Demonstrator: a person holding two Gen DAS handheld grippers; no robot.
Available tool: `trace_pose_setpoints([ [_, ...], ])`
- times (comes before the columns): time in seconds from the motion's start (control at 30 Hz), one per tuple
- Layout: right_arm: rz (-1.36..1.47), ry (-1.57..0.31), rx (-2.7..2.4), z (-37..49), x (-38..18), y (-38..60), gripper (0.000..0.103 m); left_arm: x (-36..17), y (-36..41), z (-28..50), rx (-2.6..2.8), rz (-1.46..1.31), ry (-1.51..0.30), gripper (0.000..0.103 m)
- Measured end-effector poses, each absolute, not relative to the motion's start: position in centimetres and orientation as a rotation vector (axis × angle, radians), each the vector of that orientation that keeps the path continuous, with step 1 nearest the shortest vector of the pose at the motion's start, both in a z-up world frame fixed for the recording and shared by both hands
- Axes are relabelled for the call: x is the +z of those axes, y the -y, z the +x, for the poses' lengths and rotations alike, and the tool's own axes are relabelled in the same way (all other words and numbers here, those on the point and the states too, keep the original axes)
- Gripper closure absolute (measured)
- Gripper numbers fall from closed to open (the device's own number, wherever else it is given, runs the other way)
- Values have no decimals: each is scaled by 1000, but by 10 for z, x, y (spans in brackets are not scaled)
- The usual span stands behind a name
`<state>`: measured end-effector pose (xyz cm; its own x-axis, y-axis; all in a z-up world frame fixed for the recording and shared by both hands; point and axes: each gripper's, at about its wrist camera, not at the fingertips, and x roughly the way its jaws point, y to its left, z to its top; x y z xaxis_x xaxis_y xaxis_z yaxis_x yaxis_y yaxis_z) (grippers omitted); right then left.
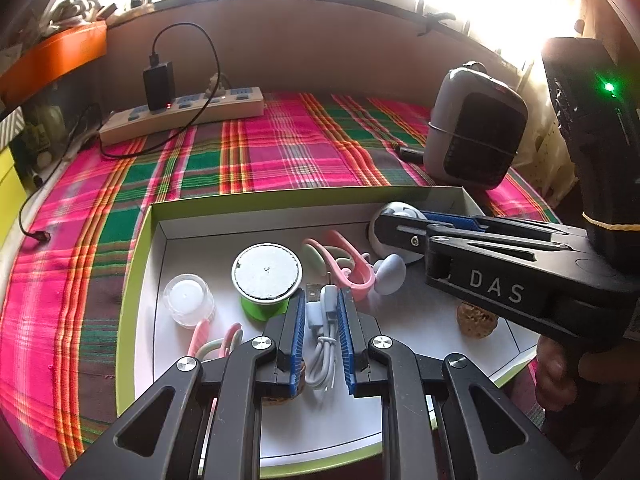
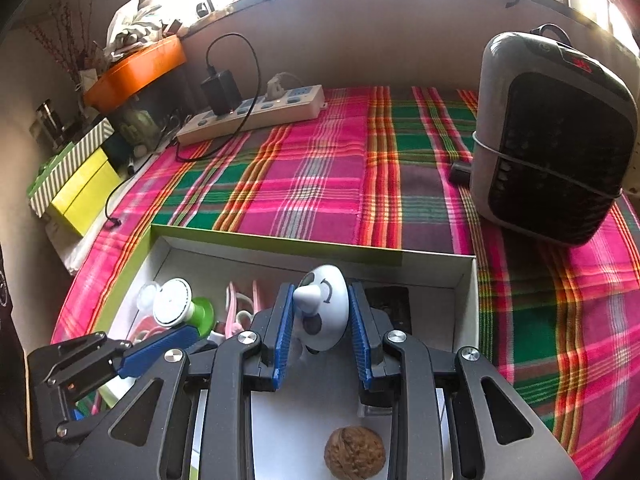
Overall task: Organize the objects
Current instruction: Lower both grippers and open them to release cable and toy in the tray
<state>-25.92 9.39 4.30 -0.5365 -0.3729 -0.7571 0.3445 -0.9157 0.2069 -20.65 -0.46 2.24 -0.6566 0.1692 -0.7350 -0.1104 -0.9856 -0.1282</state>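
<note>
Right hand-held gripper (image 2: 320, 330) around smooth egg-shaped toy (image 2: 322, 308)

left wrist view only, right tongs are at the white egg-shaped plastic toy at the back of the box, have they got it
Observer: Yes, the right tongs are shut on the white egg-shaped toy, one blue pad on each side.
Operator: left tongs are shut on the coiled grey usb cable, what's behind the toy
Observer: A flat black item lies in the green-edged white box, in its back corner.
Operator: which way does the toy face
Observer: Its cone nose points back toward the right wrist camera.
</note>
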Motion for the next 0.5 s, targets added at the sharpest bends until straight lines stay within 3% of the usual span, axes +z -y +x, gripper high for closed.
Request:
trace_pose_setpoints([
  [0.5, 1227, 40, -2442, -262, 41, -91, 74, 23, 6, -206, 2730, -1224, 101, 85],
])
